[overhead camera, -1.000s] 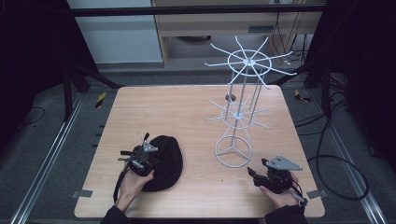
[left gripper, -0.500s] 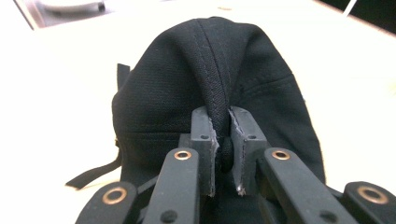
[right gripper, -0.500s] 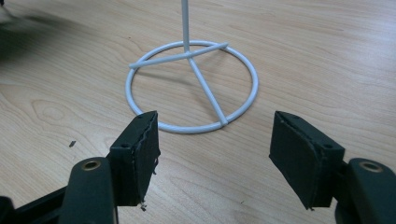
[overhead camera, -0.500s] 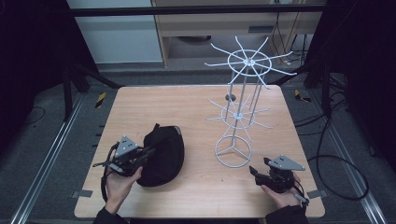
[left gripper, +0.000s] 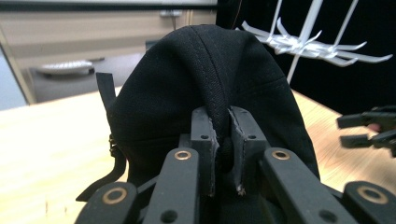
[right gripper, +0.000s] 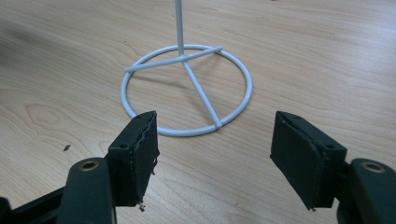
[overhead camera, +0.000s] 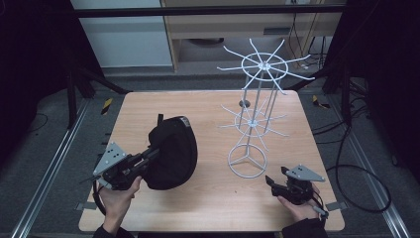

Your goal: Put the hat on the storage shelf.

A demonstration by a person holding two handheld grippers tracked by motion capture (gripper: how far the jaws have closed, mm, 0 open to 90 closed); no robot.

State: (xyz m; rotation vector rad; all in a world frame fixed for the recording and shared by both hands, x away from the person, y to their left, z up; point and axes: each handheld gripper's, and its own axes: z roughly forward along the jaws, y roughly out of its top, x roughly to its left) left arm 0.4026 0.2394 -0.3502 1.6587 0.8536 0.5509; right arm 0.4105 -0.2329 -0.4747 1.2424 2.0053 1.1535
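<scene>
Viewing from above, I note a black cap [overhead camera: 171, 153] on the near-left part of the wooden bench [overhead camera: 208, 106], raised at one edge rather than lying flat. My left gripper [overhead camera: 151, 154] comes in from the near left, and its fingers [left gripper: 205, 140] are closed tight on a stitched seam of the cap; in the left gripper view the fabric bulges up between and above them. A short black strap [left gripper: 105, 88] stands off the cap's left side in that view.

A white wire rack [overhead camera: 255, 119] stands upright right of centre, with a ring base [right gripper: 187, 88], a thin post and two tiers of spokes. The cap sits left of the base and apart from it.

My right gripper [overhead camera: 275, 182] is at the near-right edge, low over the bench. Its fingers [right gripper: 137, 154] are spread wide with nothing between them, and they point toward the ring base, near it but not touching.
</scene>
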